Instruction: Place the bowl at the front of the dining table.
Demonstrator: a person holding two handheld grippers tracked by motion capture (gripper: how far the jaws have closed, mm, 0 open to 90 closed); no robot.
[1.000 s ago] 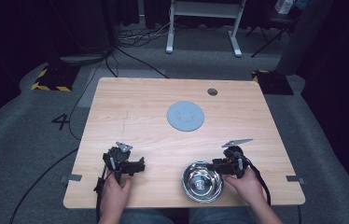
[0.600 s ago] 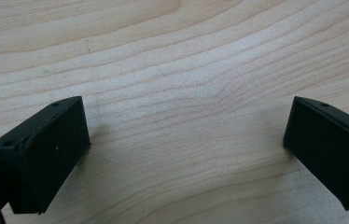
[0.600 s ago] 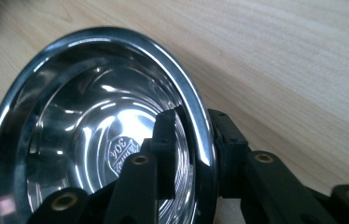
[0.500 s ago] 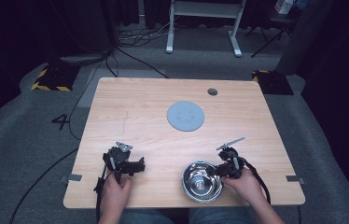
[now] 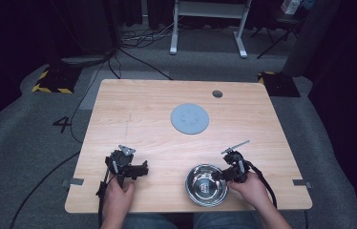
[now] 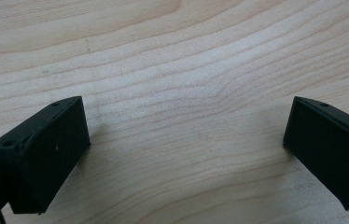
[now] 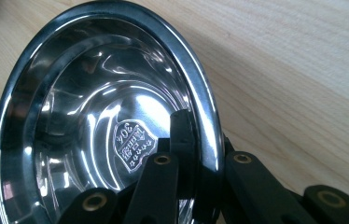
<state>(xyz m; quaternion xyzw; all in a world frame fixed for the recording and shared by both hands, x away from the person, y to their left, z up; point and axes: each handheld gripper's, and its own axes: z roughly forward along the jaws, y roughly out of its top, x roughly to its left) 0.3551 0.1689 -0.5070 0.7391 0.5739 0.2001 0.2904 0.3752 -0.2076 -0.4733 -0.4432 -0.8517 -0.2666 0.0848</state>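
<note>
The right gripper [image 7: 200, 154] has just been closing, and its fingers [image 7: 182, 140] now pinch the rim of the steel bowl [image 7: 102, 121], one inside and one outside: the grasp looks made. The next move likely calls for a steady lift off the surface [image 5: 143, 109]. The left gripper [image 6: 186, 154] rests with fingers wide, nothing between them.

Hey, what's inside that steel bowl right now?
The steel bowl holds no loose item: a stamped mark on its bottom, and one jaw of the right tool clamping its rim. That jaw covers part of the inner wall.
</note>
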